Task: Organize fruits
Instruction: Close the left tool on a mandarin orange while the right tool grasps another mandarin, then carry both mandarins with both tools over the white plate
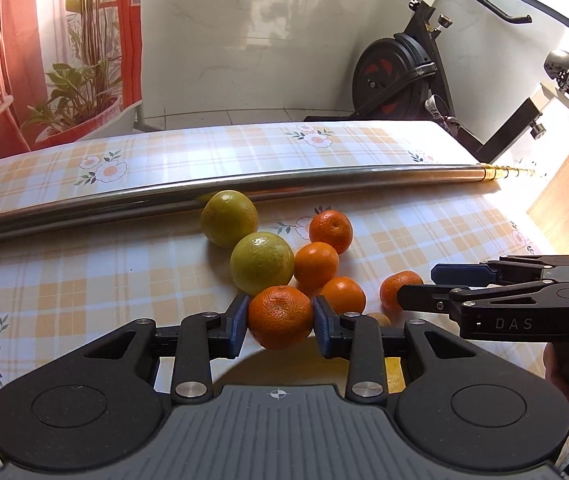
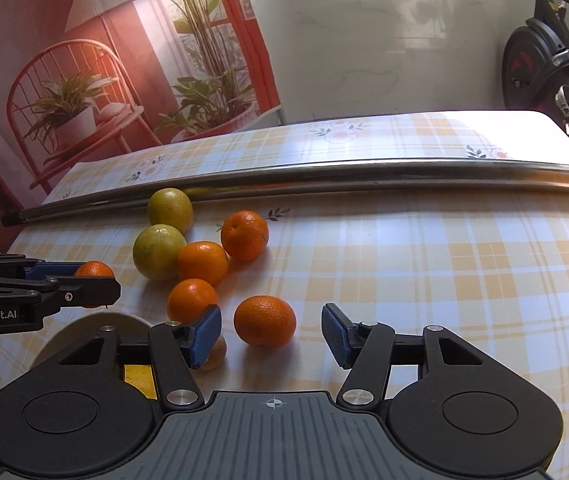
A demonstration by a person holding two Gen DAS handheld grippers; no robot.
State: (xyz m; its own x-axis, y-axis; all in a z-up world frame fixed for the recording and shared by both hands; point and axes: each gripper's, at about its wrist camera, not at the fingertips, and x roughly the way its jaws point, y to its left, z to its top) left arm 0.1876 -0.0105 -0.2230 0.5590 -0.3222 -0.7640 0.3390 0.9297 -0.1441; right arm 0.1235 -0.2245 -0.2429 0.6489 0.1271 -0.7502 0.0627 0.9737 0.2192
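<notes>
left gripper (image 1: 280, 322) pinches 1 mandarin (image 1: 280, 316) between its pads; right gripper (image 2: 271, 330) is spread wide, another mandarin (image 2: 264, 320) sitting between its fingers.

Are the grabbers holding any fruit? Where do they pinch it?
The left gripper pinches a tangerine by its two sides. The right gripper is open and holds nothing.
</notes>
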